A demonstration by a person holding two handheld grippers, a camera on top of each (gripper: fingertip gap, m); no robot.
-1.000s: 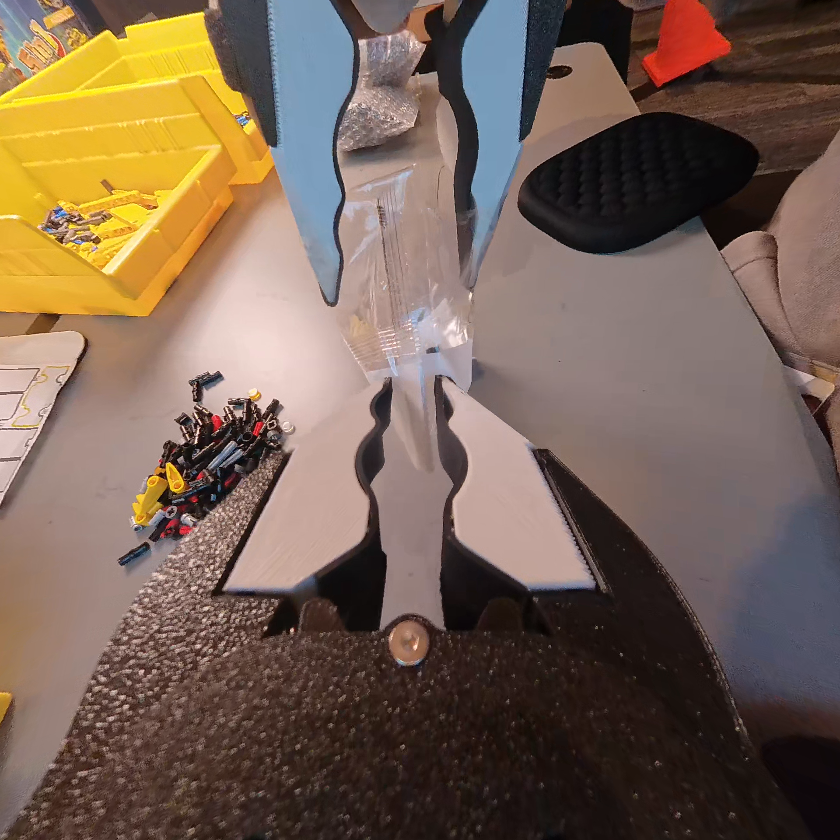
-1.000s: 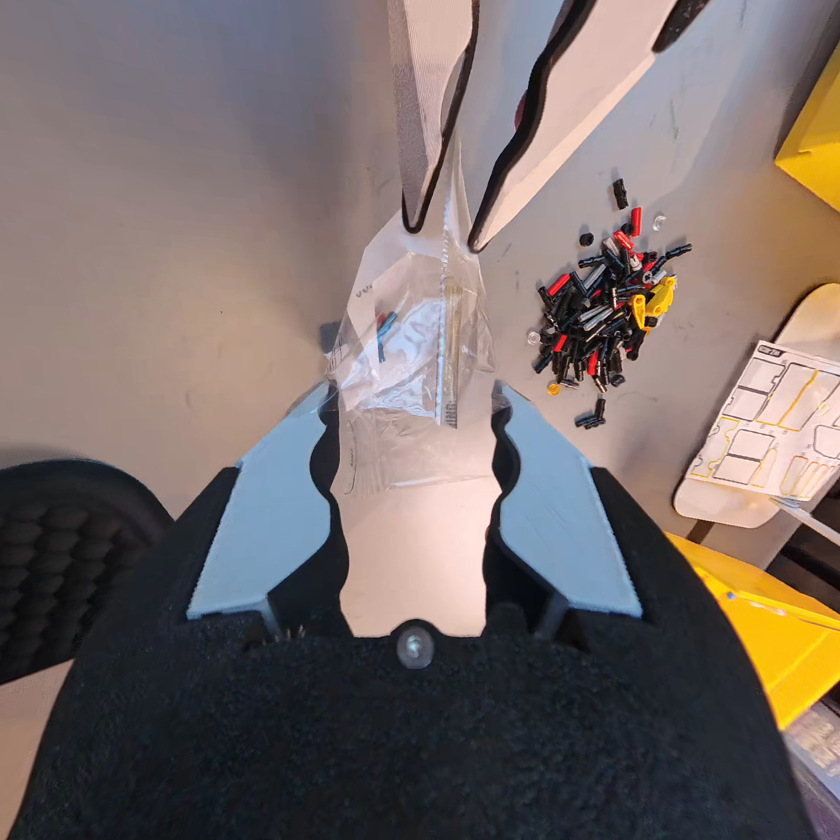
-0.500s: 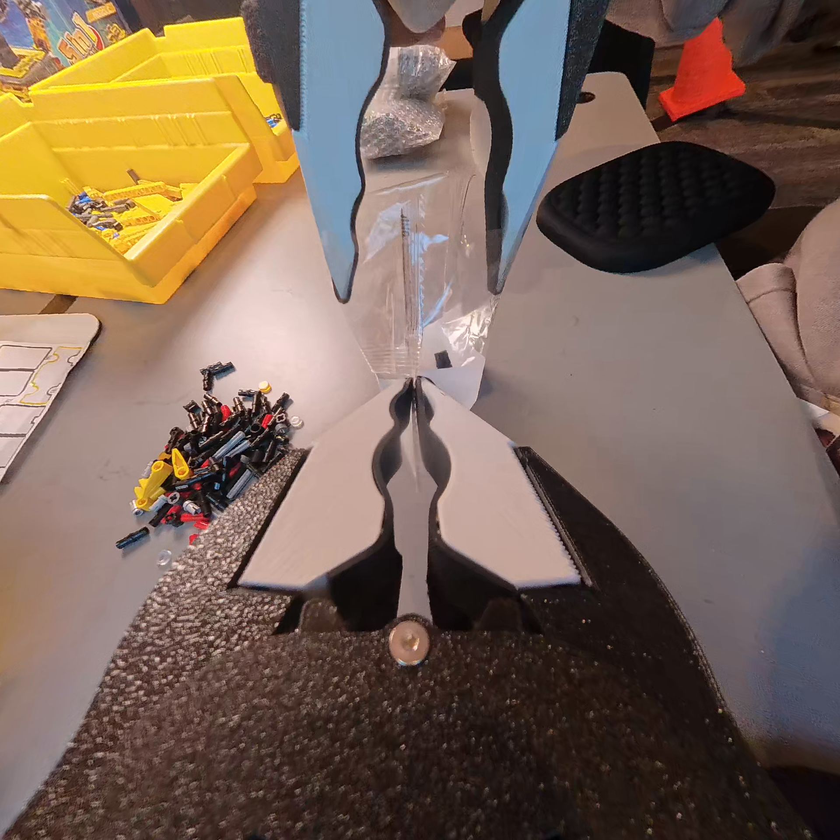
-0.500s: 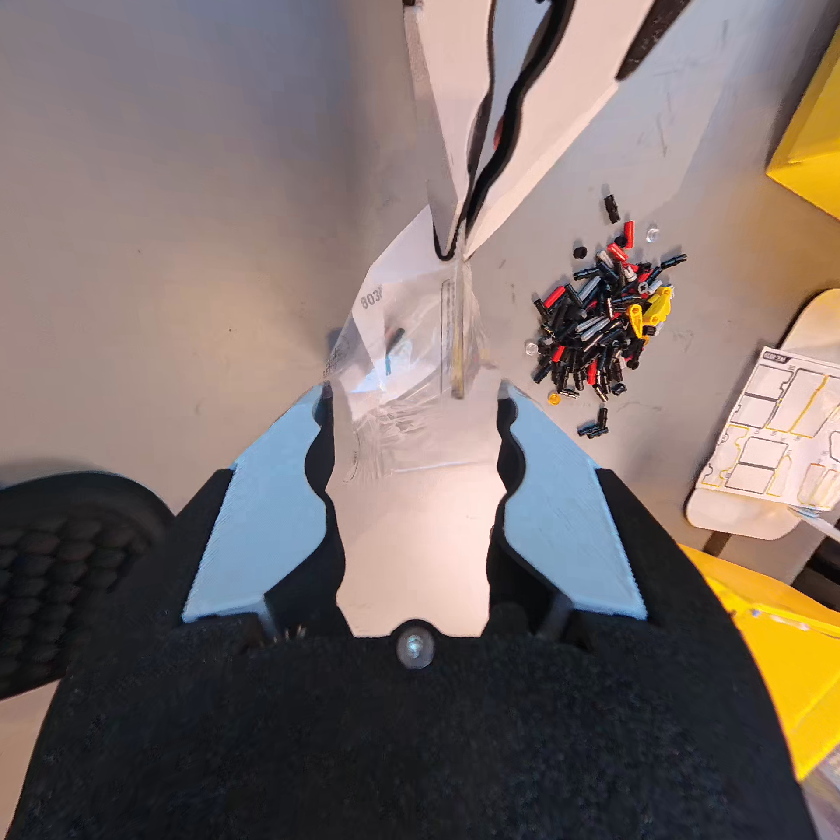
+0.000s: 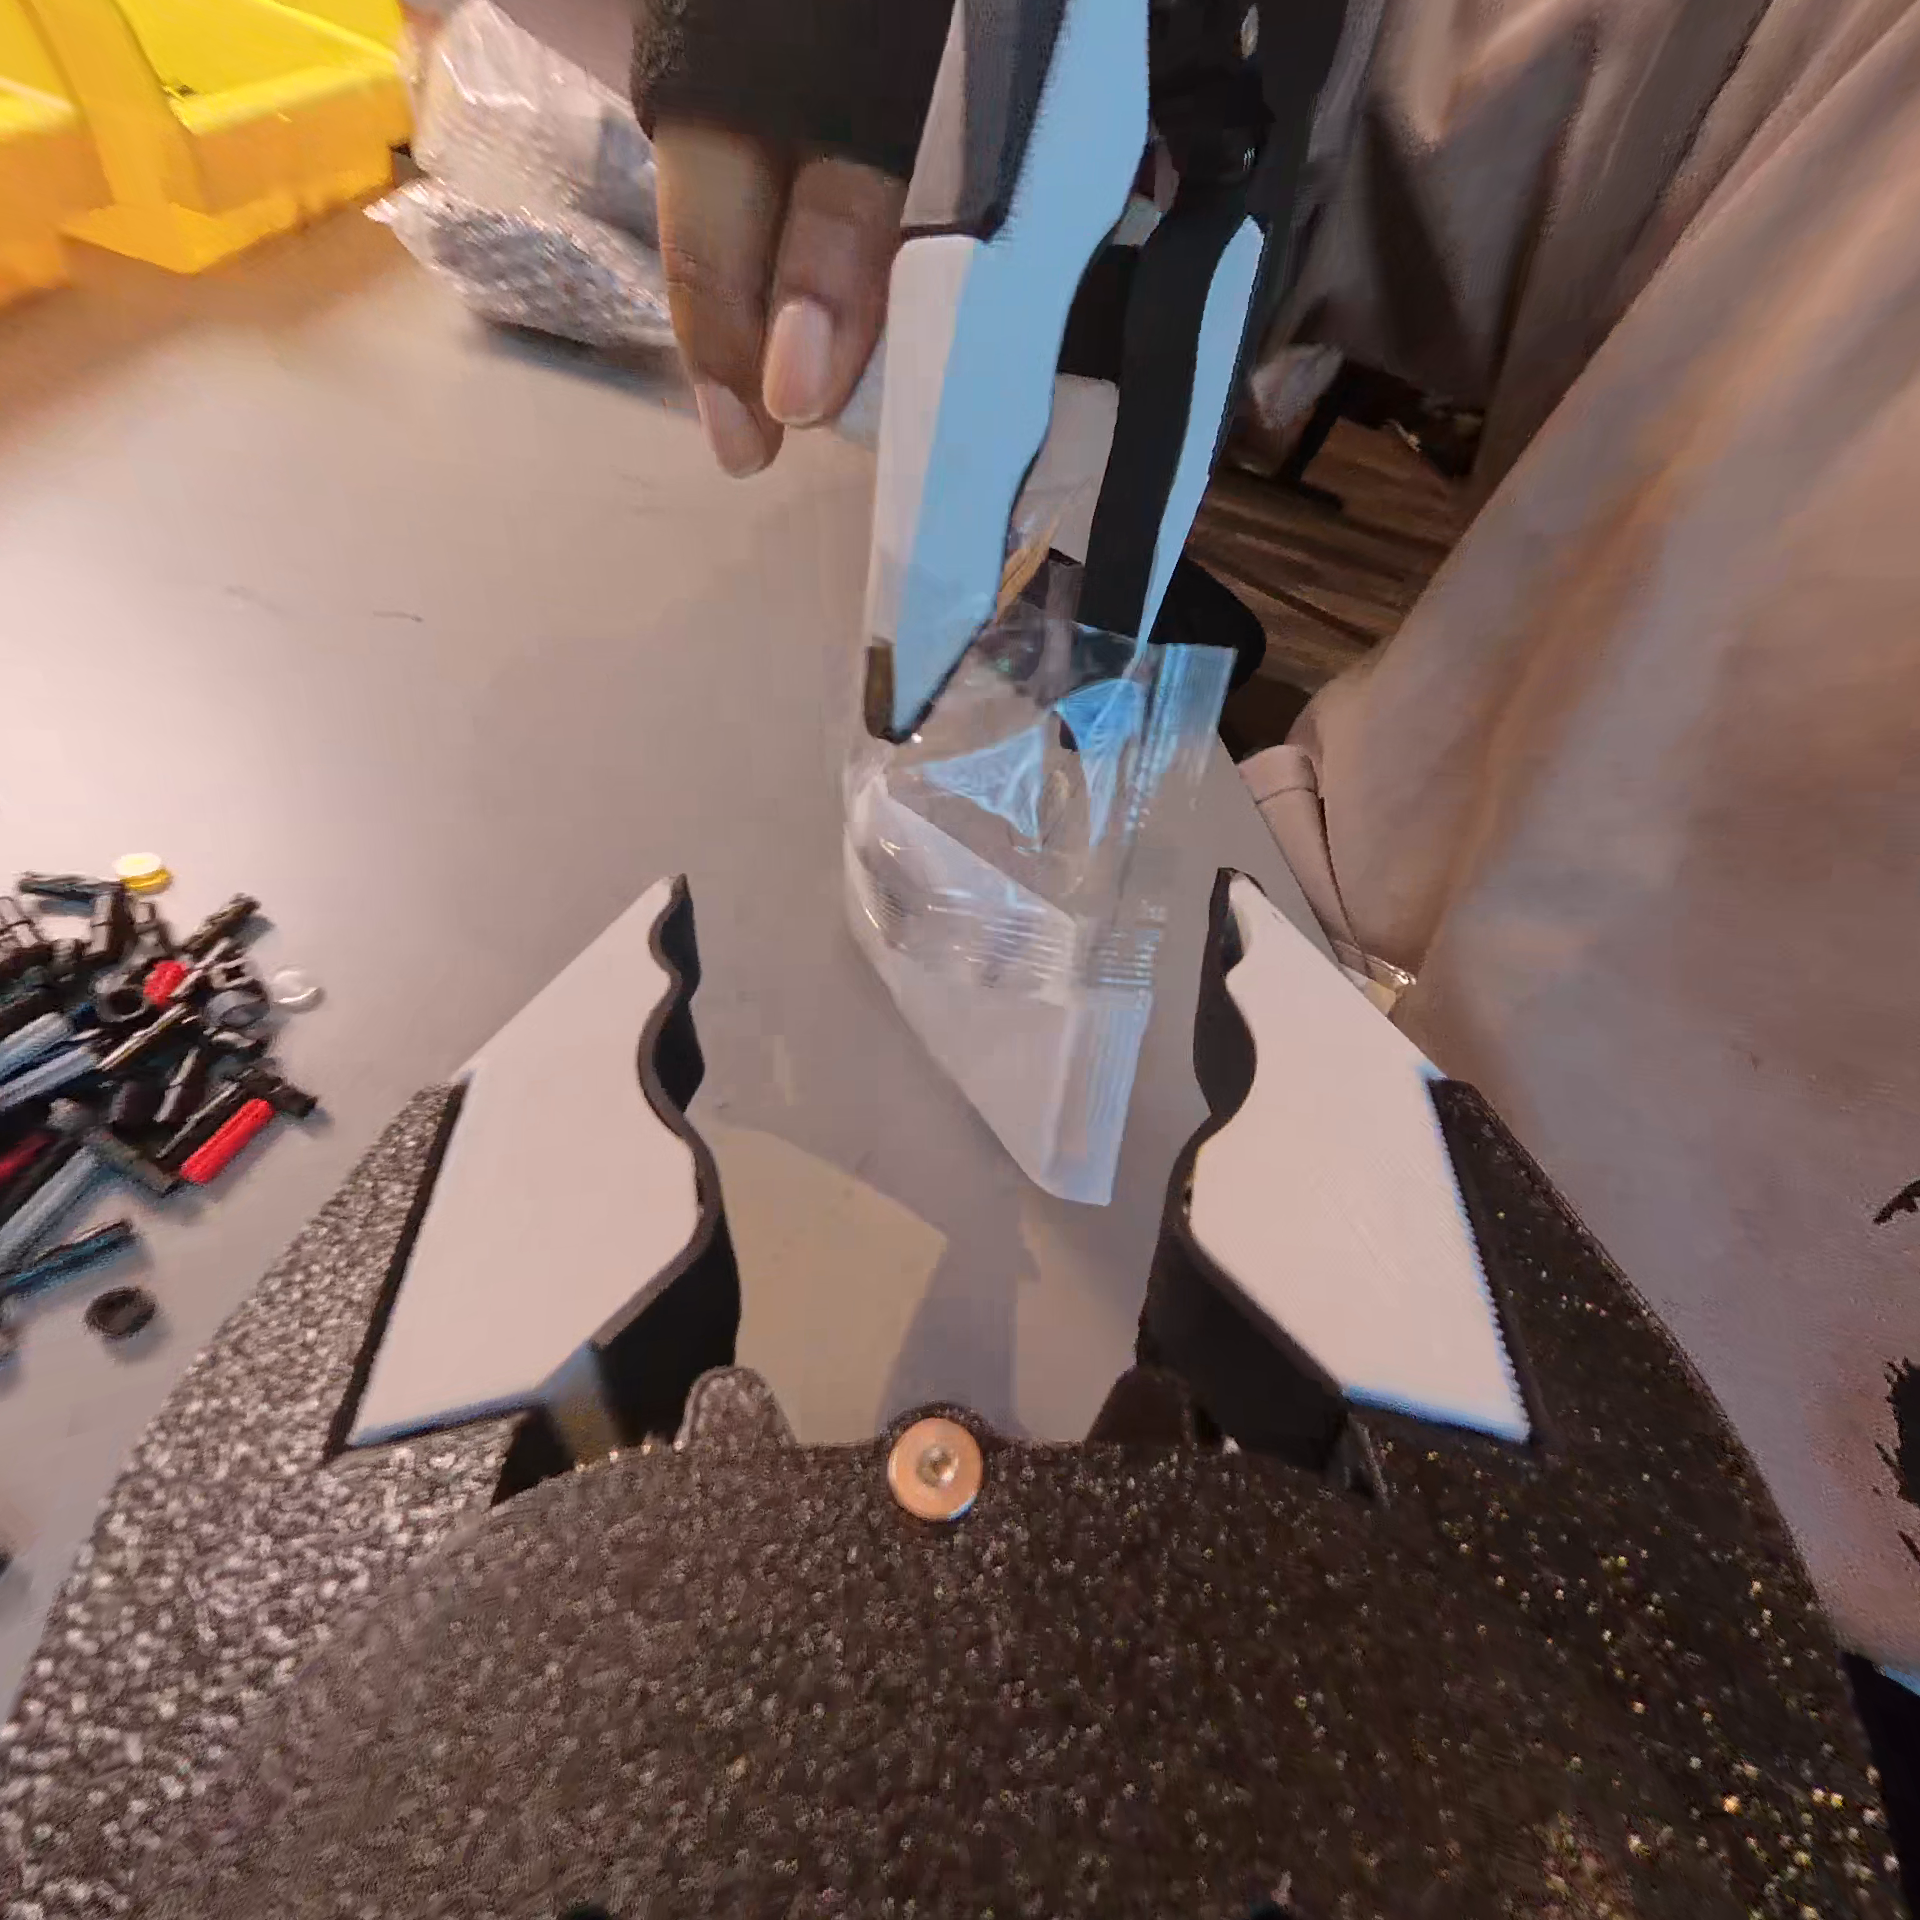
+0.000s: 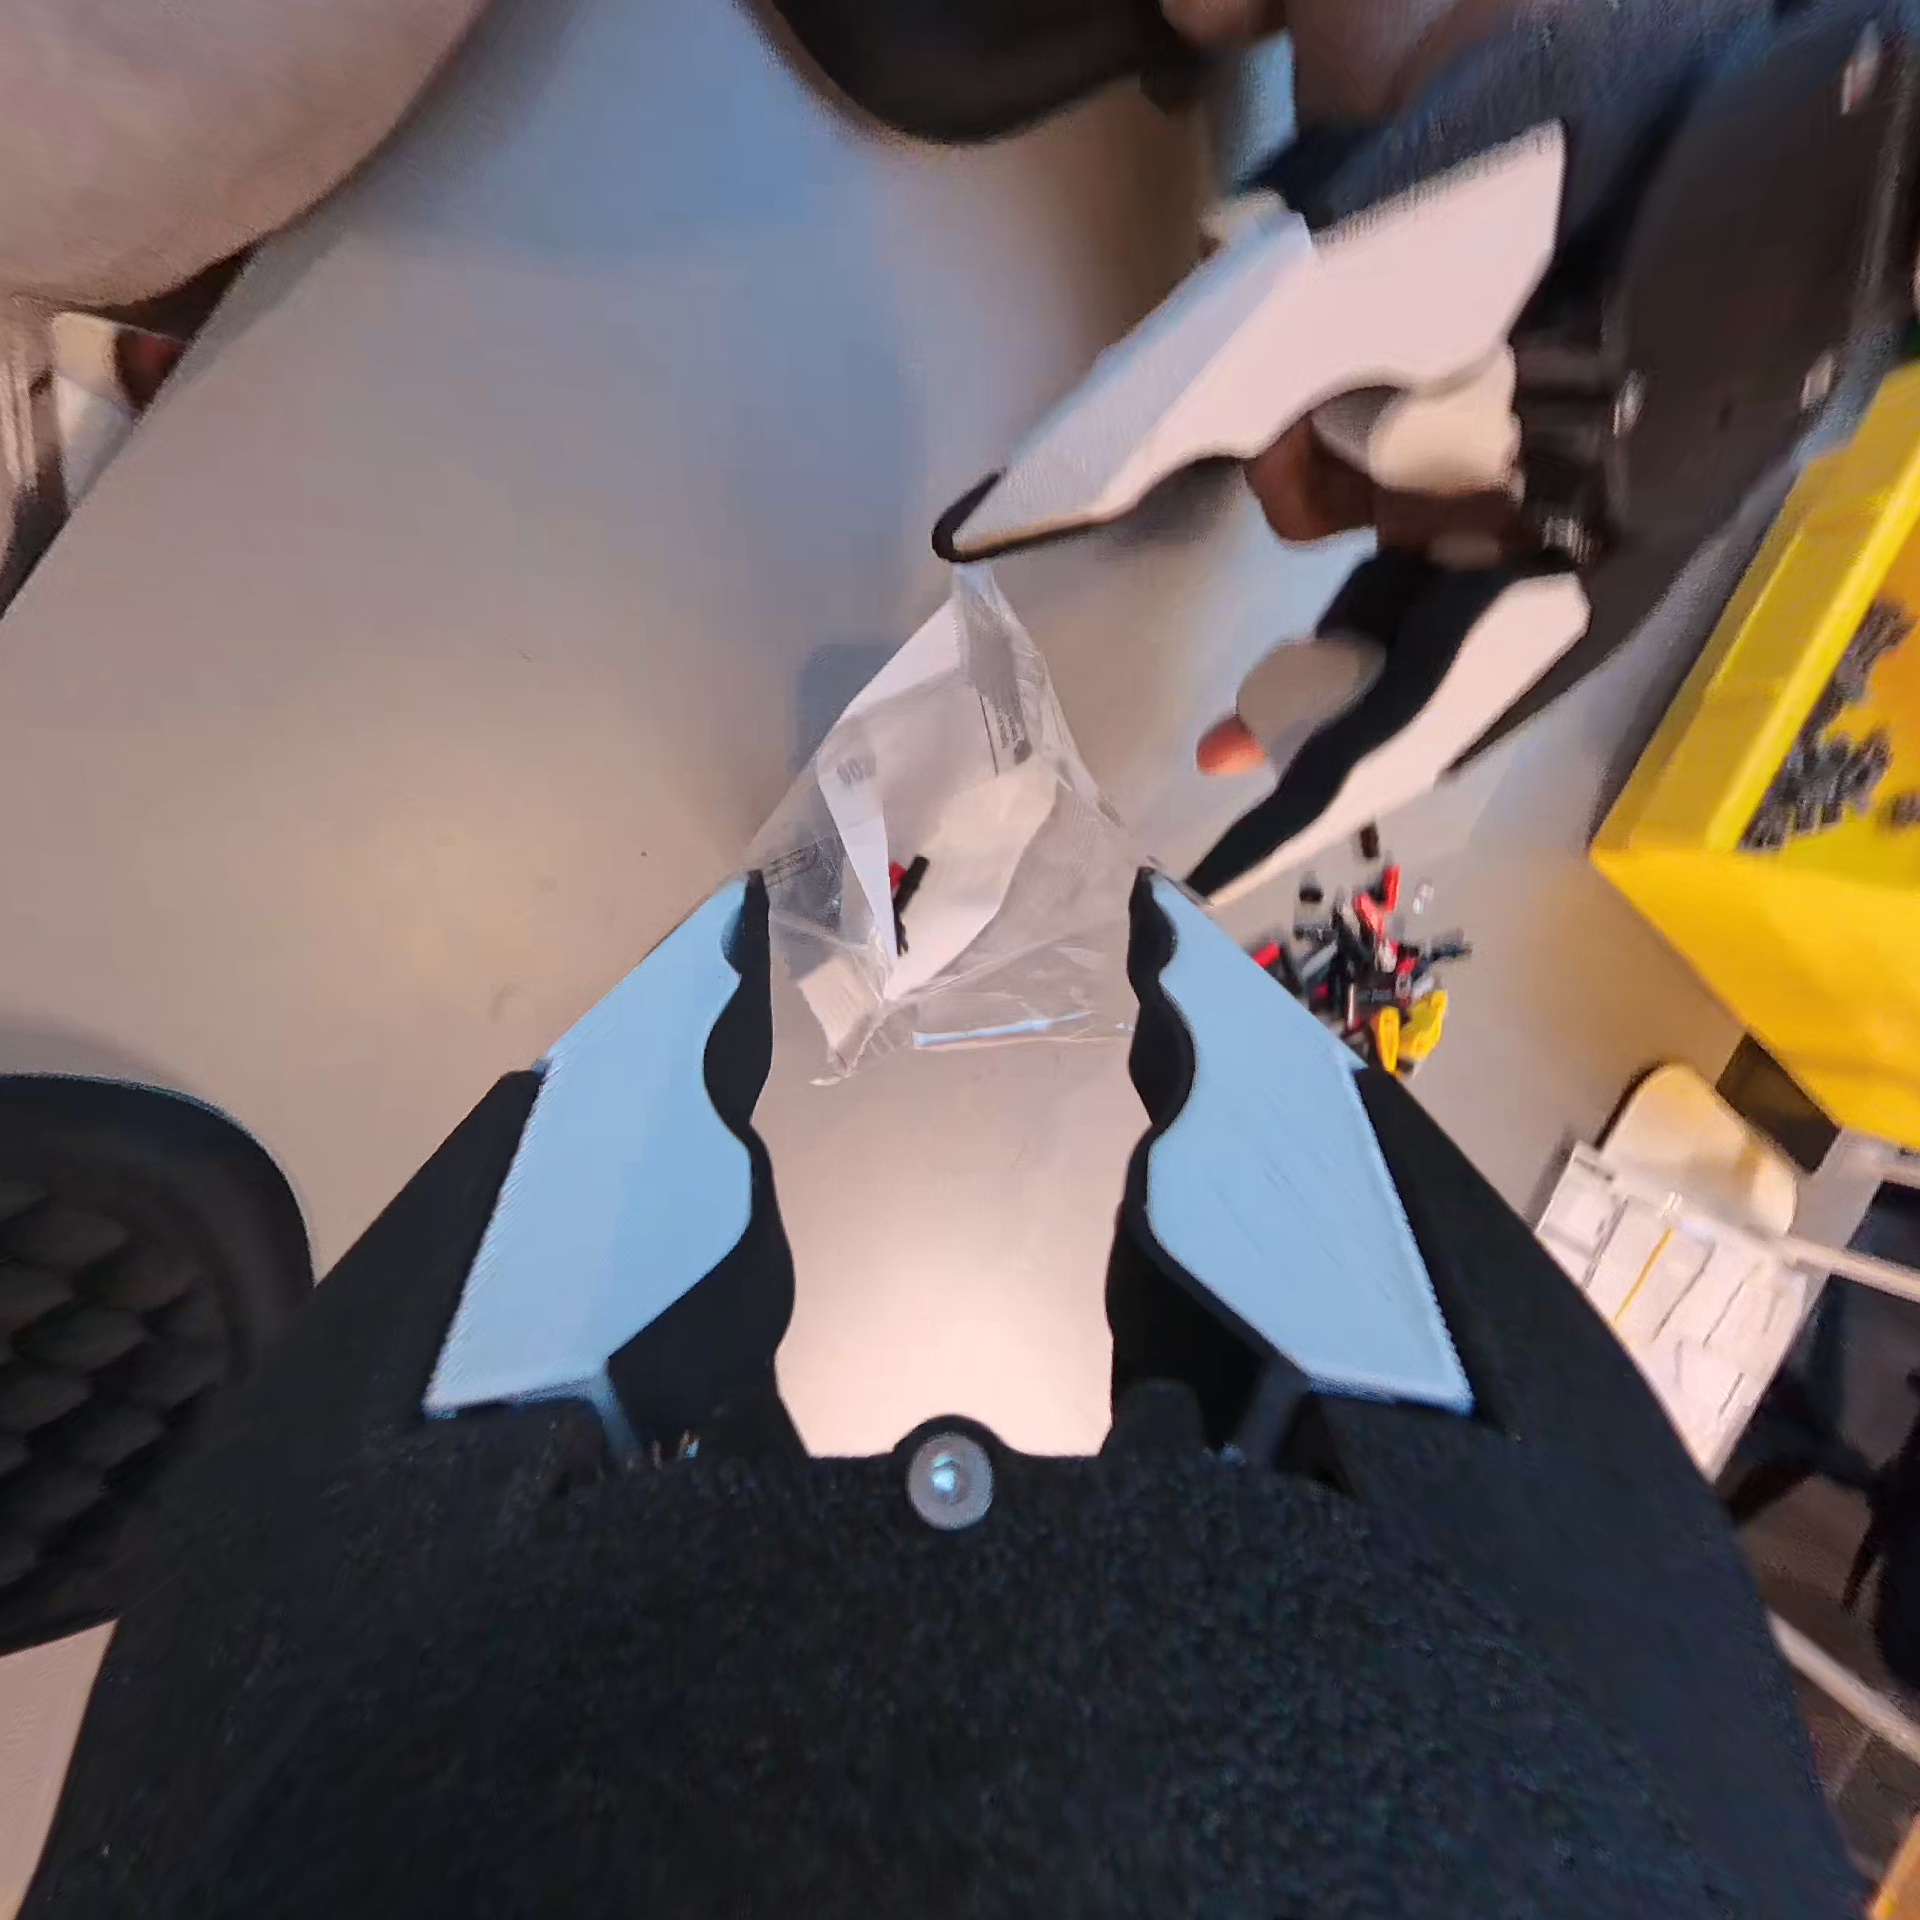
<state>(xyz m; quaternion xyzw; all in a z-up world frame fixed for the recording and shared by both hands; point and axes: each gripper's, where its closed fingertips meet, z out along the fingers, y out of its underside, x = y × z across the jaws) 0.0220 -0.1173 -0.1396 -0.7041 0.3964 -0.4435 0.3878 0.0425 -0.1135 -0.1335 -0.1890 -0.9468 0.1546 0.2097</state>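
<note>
**Left wrist view.** I found the left gripper [image 5: 954,883] released, its 2 fingers spread wide. A clear plastic bag [image 5: 997,935] stood between them and touched neither. Its lower corner pointed down toward the grey table [image 5: 416,582]. I could not tell whether it rested there. The right gripper [image 5: 1023,681] came down from above with its jaws parted, its tips at the bag's crumpled upper end. A hand [image 5: 769,281] showed beside that gripper. A pile of small black, red and grey parts [image 5: 125,1049] lay on the table well to the left. A yellow bin [image 5: 208,135] and a bag of grey pieces [image 5: 540,239] sat at the far edge.

**Right wrist view.** This view was blurred. The right gripper [image 6: 945,883] was likewise released, and the clear plastic bag [image 6: 935,831] sat between its tips. I could not tell whether it touched them. A small black and red piece [image 6: 909,894] lay inside it. The left gripper [image 6: 1070,717] was open, 1 fingertip at the bag's upper corner. The pile of small parts [image 6: 1351,956] lay beyond to the right, near the yellow bin [image 6: 1766,831]. A black textured pad [image 6: 114,1330] lay at the left.
</note>
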